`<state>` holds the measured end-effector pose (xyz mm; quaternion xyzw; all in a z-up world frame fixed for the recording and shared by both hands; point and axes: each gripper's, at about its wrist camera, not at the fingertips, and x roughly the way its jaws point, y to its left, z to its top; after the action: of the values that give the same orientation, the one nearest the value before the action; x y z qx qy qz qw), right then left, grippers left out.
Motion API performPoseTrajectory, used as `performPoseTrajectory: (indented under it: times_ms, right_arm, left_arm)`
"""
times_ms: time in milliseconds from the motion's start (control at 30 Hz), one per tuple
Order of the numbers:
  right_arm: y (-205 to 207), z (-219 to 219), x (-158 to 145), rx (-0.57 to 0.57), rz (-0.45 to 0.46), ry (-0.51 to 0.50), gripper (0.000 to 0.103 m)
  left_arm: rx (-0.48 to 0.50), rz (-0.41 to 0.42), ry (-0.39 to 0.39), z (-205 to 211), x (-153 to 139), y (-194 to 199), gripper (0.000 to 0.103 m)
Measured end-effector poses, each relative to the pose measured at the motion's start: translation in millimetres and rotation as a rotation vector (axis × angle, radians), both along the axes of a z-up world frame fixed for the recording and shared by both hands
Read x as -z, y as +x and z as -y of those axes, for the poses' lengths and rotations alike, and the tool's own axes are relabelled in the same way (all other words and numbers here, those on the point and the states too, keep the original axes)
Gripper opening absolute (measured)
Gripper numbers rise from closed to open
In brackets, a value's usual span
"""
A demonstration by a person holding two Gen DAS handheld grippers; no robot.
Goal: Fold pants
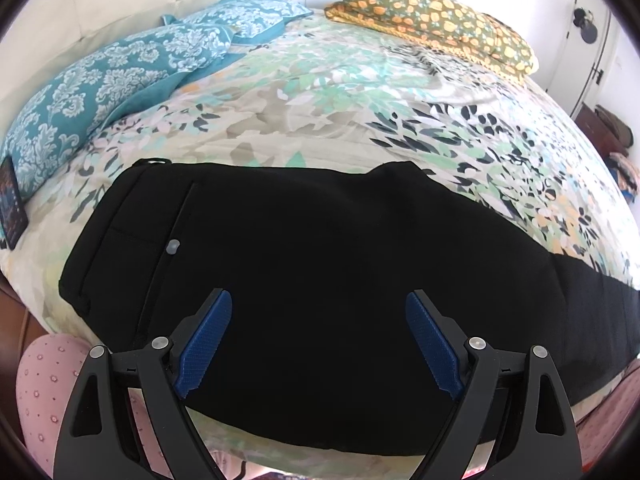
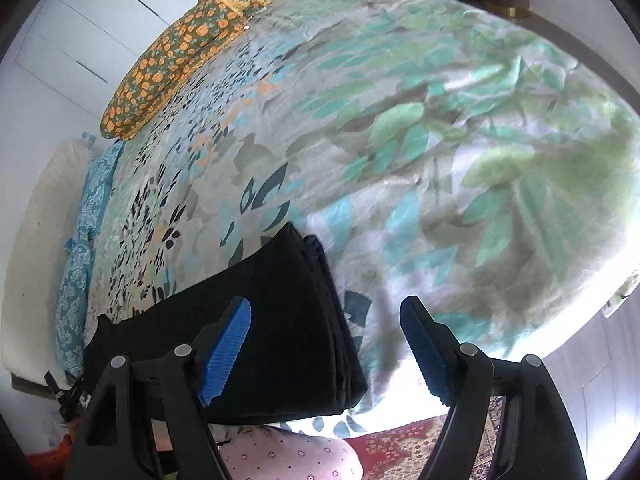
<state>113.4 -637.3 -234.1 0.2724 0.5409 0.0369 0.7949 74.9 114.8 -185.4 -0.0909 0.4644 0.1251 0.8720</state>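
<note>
Black pants (image 1: 320, 264) lie flat on the floral bedspread (image 1: 320, 92), folded lengthwise, waistband and a small button at the left, legs running off to the right. My left gripper (image 1: 319, 304) is open and empty, hovering over the seat of the pants near the bed's front edge. In the right wrist view the leg hems (image 2: 304, 320) lie stacked at the bed's near edge. My right gripper (image 2: 326, 312) is open and empty, its left finger over the hems, its right finger over bare bedspread (image 2: 440, 160).
Two teal patterned pillows (image 1: 100, 92) lie at the left by the white headboard. A folded orange-flowered blanket (image 1: 436, 20) sits at the far side of the bed. A dark book (image 1: 12, 204) lies at the left edge. A patterned rug (image 2: 404, 448) covers the floor.
</note>
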Motion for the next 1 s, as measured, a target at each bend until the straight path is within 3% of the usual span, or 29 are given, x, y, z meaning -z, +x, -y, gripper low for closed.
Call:
performPoseTrajectory:
  times_ms: [167,333,433,533,600,633,667,800,1000]
  right_arm:
    - [4,-9,26,-0.004,-0.018,0.046,0.078]
    - [6,-20,42,-0.049,-0.018,0.323,0.078]
    - [3,-18,48,0.016,-0.015,0.360,0.077]
    - [-1,-17,50,0.079,-0.023,0.360,0.064]
    - [-5,-16,54,0.104,-0.049,0.364,0.045]
    - [-6,-16,57,0.113,-0.071,0.374,0.021]
    - [-8,-16,58,0.123,-0.081,0.378,0.017]
    - [-12,-24,44,0.171,-0.041,0.390,0.013]
    - [-14,-63,3,0.151,0.093,0.533,0.012]
  left_arm:
    - [0.010,-0.009,0.016,2,1,0,0.090]
    - [0.003,-0.019,0.009,1,4,1,0.090]
    - [-0.002,-0.031,-0.015,0,7,4,0.090]
    - [0.000,-0.038,-0.020,0,9,4,0.090]
    - [0.000,-0.035,-0.018,0,8,4,0.090]
    - [-0.002,-0.033,-0.019,0,8,3,0.090]
    - [-0.004,-0.031,-0.023,-1,8,3,0.090]
    - [-0.014,-0.025,-0.045,-5,8,2,0.090]
    - [-0.038,-0.011,-0.098,-15,9,2,0.090]
